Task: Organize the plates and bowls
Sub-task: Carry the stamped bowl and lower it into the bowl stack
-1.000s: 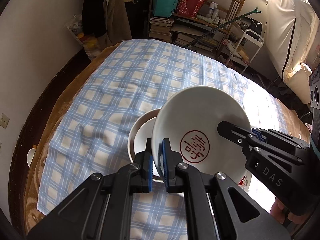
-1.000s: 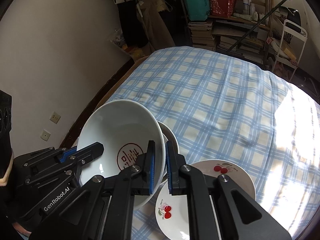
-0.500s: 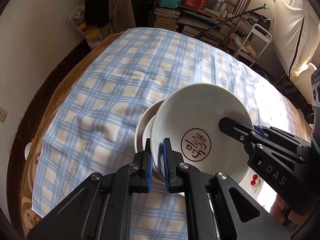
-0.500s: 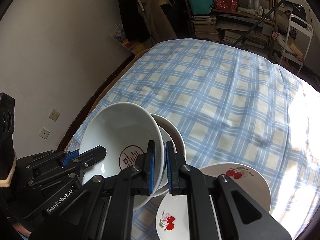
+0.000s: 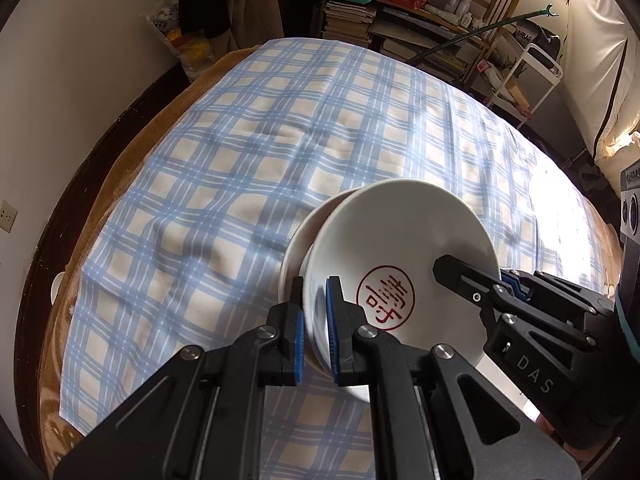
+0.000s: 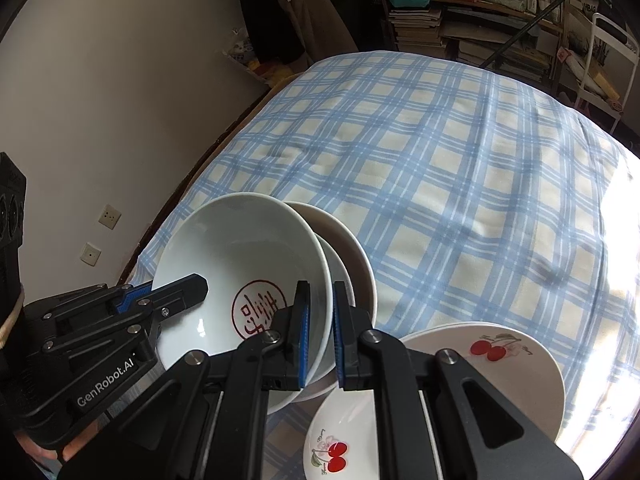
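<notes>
Both grippers clamp the same white bowl (image 5: 404,256), the one with a round red seal printed in its bottom; the left gripper (image 5: 316,320) pinches the rim on the bowl's left side, its blue pads (image 5: 331,332) narrow with only the bowl wall between them; the right gripper (image 6: 320,340) pinches the opposite rim in the same narrow way, and in the left wrist view it reaches in from the right with 1 finger inside the bowl. The bowl is tilted, its far edge higher, and sits just over a second white bowl (image 6: 352,252) that rests on the checked cloth (image 5: 280,140); the 2 rims overlap, though whether they touch cannot be told. This pair lies near the cloth's near edge, toward its left corner as the right wrist view shows it. Just to the right of the bowls, at the near edge, are 2 white plates with red cherries; the smaller plate (image 6: 340,432) lies nearest the camera and partly over the larger plate (image 6: 500,356). The rest of the blue and cream cloth stretches away toward a shelf (image 5: 420,20) of books at the far end.
</notes>
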### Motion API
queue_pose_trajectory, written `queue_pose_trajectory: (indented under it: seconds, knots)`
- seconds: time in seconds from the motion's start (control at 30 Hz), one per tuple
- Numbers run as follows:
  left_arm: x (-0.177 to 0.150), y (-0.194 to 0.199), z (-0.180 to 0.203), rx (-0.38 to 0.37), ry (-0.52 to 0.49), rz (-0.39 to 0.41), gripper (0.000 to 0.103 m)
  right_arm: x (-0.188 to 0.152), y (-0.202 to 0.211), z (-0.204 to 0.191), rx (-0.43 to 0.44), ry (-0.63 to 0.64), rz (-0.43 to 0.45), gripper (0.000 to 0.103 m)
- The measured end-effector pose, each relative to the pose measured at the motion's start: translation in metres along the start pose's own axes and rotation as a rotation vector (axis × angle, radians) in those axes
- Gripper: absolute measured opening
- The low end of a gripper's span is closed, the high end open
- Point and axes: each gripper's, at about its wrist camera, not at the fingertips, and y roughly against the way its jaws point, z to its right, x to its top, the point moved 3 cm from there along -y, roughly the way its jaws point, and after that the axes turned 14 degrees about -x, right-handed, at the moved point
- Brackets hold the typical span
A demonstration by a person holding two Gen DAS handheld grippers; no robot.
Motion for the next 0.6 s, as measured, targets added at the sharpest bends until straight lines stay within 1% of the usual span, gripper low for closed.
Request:
queue_pose_trajectory:
  seconds: [0.23, 0.6]
  knots:
    - [0.002, -0.009, 0.001, 0.008, -0.018, -0.020, 0.010, -0.001, -0.010, 0.005, 0.010, -0.011, -0.021, 0.012]
    - [0.004, -0.013, -0.001, 0.017, -0.019, -0.023, 0.010, 0.000, -0.018, 0.002, 0.012, 0.005, -0.035, 0.012]
